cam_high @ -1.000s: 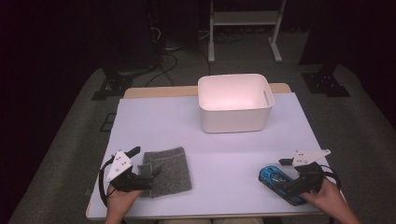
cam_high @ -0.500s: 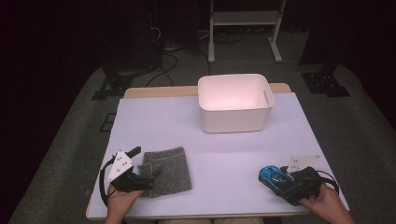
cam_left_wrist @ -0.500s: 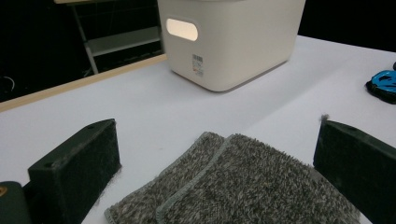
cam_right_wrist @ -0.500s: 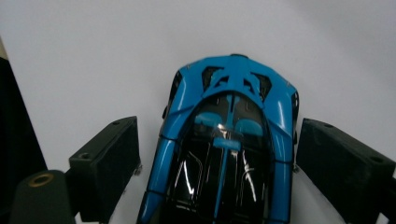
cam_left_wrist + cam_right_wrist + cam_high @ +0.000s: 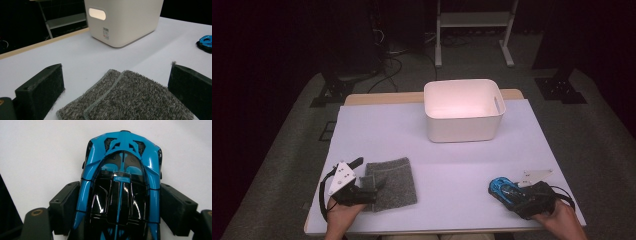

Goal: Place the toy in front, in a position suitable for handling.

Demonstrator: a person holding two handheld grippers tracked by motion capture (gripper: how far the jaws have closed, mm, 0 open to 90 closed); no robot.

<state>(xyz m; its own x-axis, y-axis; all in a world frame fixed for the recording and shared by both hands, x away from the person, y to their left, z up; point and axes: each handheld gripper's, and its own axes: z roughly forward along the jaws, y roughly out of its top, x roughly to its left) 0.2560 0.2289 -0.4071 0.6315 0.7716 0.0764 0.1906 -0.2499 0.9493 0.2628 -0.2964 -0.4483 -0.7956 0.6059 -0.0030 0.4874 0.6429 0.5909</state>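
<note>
A blue and black toy car (image 5: 501, 188) stands on the white table near its front right corner. My right gripper (image 5: 513, 194) comes at it from behind. In the right gripper view its jaws have just been closing, and both pads (image 5: 65, 206) now lie against the sides of the car (image 5: 120, 157). A folded grey cloth (image 5: 393, 182) lies at the front left. My left gripper (image 5: 368, 173) rests at the cloth's left edge. Its jaws stand wide, one on each side of the cloth (image 5: 132, 100), without touching it.
A white plastic bin (image 5: 462, 125) with handle slots stands at the middle back of the table, its inside bare. A white sheet (image 5: 387, 135) covers the tabletop. Beyond the table are dark floor, cables and a white metal stand (image 5: 472, 20).
My right gripper has tipped lower over the car and drawn its jaws in around it. The left gripper and the cloth have stayed put.
</note>
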